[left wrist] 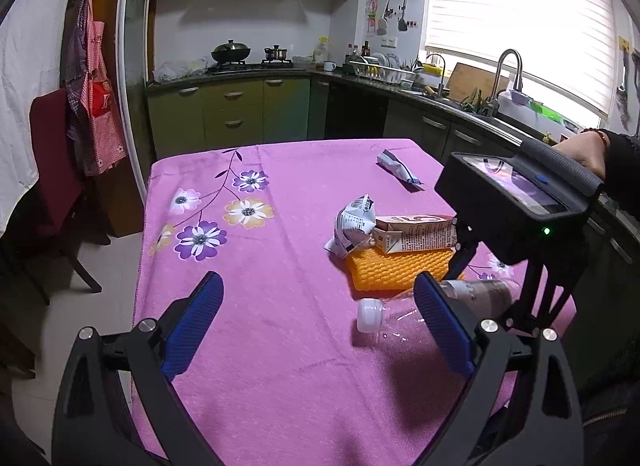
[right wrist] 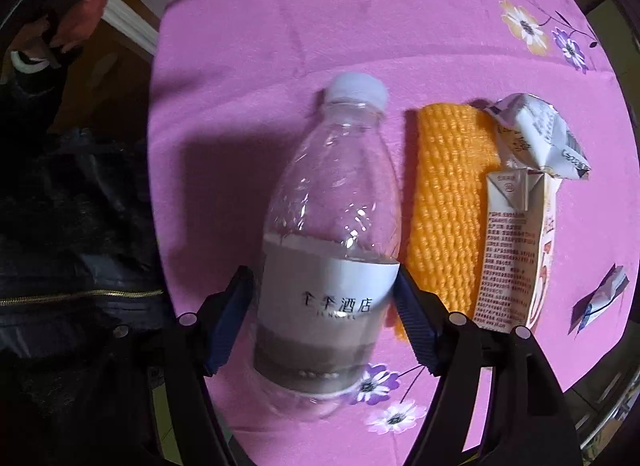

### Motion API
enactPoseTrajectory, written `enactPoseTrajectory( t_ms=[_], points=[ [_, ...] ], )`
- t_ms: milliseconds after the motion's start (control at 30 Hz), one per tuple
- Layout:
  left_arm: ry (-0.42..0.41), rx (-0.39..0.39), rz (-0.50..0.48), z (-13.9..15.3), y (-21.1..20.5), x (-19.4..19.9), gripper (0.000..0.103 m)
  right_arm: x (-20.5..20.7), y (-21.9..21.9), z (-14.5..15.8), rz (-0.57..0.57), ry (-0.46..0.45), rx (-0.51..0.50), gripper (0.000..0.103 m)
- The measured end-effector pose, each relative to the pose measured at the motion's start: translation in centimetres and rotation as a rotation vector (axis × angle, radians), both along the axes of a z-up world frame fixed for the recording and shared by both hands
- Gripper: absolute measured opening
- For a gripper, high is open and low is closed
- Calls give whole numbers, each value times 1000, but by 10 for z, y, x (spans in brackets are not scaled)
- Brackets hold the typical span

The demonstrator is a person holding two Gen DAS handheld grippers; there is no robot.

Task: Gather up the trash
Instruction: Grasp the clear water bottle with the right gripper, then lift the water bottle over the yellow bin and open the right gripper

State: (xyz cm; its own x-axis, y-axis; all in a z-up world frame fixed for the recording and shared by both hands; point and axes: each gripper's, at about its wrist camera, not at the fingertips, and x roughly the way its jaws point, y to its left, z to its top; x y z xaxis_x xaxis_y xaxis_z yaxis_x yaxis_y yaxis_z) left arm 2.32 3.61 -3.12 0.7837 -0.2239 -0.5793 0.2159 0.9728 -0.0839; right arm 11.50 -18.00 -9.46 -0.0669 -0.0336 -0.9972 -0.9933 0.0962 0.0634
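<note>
Straddling the bottle (right wrist: 332,250), the right tongs (right wrist: 320,318) stand apart with one blue pad on each side of the labelled middle; the far-side pad looks to be at the label's edge, the near-side one shows a sliver of gap, so no squeeze is on yet; the bottle lies on its side on the pink desk (right wrist: 280,25), cap (right wrist: 356,91) pointing away from the tongs; just beyond its far side lies an orange mat (right wrist: 448,217), and past that a carton (right wrist: 516,250) and a crumpled wrapper (right wrist: 536,133), both partly on the mat; a small wrapper (right wrist: 600,298) sits well apart toward the desk's edge.

The left tongs (left wrist: 316,330) hang wide apart above bare cloth, holding nothing; the bottle's cap end lies just ahead of their right pad.

My guess is the bottle is empty, so very light, thin-walled and springy; it is smooth and round, likely to roll or squirt forward out of a hard pinch; the label band is the best hold, being the stiffest, least glossy part; close gently, only until the wall starts to give; the carton should be stiff enough to take across its flat faces, while the wrappers are limp and want a pinch at a raised fold.
</note>
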Motion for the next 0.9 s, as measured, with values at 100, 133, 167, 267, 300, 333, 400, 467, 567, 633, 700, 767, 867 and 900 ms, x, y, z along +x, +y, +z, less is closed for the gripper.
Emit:
enactPoseTrajectory(
  t_ms=[100,133,167,267,300,333,400,467,567,633,700,767,867,900],
  points=[
    [-3,-4,-4,0,-1,0,91,-5,0,-7,3,0,-19,71],
    [-3,-5,-6,0,-1,-1,91,-16,3,-13,1,-4,-25,71],
    [-3,-5,-9,-1,-1,-2,91,-17,6,-17,-3,-5,-31,71],
    [0,-3,-9,-2,0,-3,91,-26,16,-28,-17,-14,-49,71],
    [3,-6,-9,-2,1,-3,91,-25,18,-31,-24,-17,-54,71],
    [4,-7,-9,-2,1,-2,91,-25,19,-33,-32,-21,-61,71],
    [5,-9,-8,-2,2,-2,91,-21,34,-42,-48,-34,-72,71],
    [4,-9,-10,-2,2,-1,91,-21,35,-46,-62,-34,-78,71],
    [4,-10,-15,-2,1,0,91,-26,36,-53,-61,-29,-77,72],
    [4,-8,-16,-2,1,0,91,-27,35,-55,-65,-32,-69,71],
    [6,-10,-16,-2,1,0,91,-28,34,-58,-80,-40,-57,66],
    [8,-7,-18,-2,0,0,91,-20,29,-54,-93,-36,-40,65],
    [11,-1,-21,-3,-2,2,91,-28,23,-51,-85,-36,-30,64],
    [12,2,-24,-3,-3,3,91,-30,22,-50,-83,-33,-24,64]
  ],
)
